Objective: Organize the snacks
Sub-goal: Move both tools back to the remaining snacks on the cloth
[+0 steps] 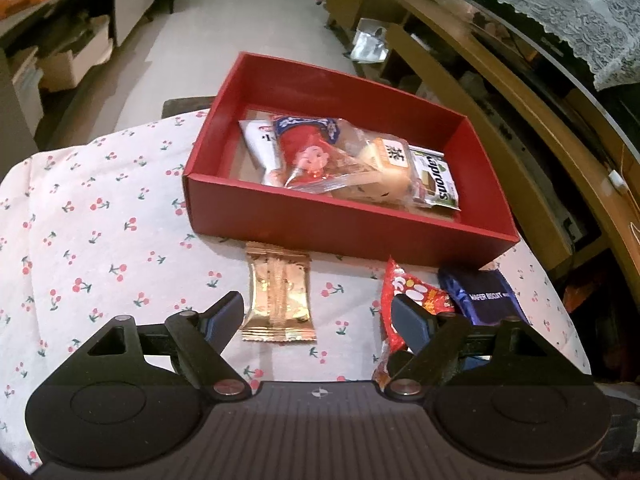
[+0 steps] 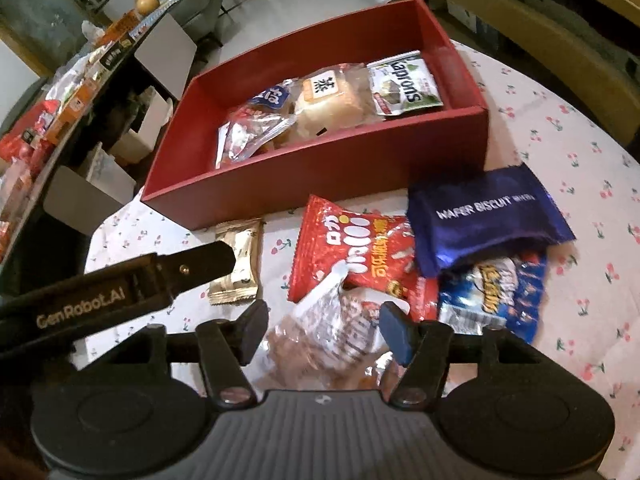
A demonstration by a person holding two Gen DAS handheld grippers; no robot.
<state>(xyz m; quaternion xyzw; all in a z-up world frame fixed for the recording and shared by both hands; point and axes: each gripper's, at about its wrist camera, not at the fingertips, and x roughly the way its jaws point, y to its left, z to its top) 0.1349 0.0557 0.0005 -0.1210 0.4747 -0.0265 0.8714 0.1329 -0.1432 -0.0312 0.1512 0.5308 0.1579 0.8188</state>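
A red box [image 1: 320, 220] [image 2: 320, 168] on the cherry-print tablecloth holds several snack packets, among them a green Kaprons pack [image 1: 434, 180] [image 2: 404, 84]. In front of it lie a gold packet [image 1: 278, 294] [image 2: 238, 264], a red packet [image 1: 404, 296] [image 2: 352, 248] and a dark blue wafer biscuit pack [image 1: 484, 296] [image 2: 484, 220]. My left gripper [image 1: 320, 314] is open and empty, the gold packet between its fingers. My right gripper [image 2: 324, 330] is open above a clear packet [image 2: 332, 332], with a blue-white packet [image 2: 500, 292] to its right.
The left gripper's arm [image 2: 120, 284] crosses the left of the right wrist view. A wooden chair [image 1: 500, 92] stands behind the box on the right. A cluttered shelf [image 2: 52, 92] stands at the left. The table edge [image 1: 60, 152] curves round the far left.
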